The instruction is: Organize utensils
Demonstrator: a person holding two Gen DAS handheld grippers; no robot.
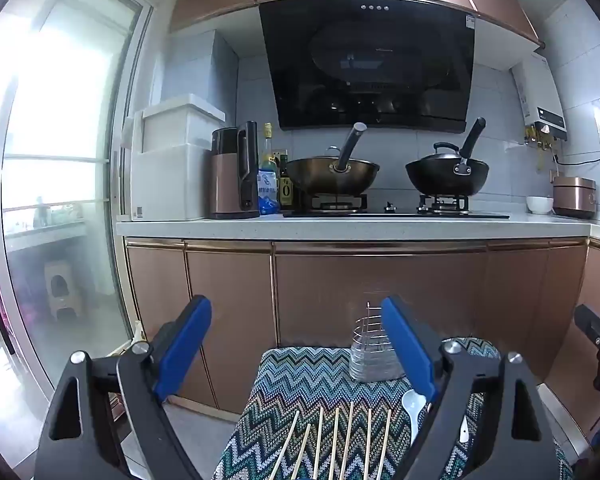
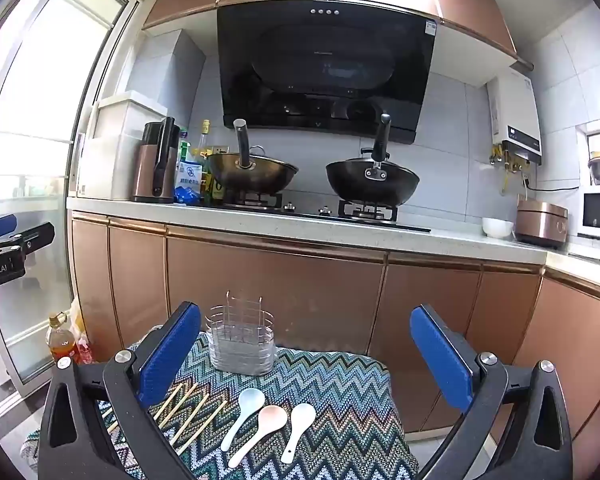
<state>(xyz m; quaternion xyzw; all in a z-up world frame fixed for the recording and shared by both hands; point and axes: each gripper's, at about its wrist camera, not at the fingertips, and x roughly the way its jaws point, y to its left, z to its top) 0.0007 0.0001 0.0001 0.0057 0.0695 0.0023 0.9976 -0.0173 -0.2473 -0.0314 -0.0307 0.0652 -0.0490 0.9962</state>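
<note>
Chopsticks lie below the left tool, level, jaws wide.

Wire holder stood upright beyond right claw. Three pale spoons lay side by side between its blue fingers; bamboo chopsticks fanned by left finger.

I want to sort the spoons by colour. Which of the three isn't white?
The middle spoon is pinkish; the left spoon and the right spoon beside it on the zigzag cloth are white.
</note>
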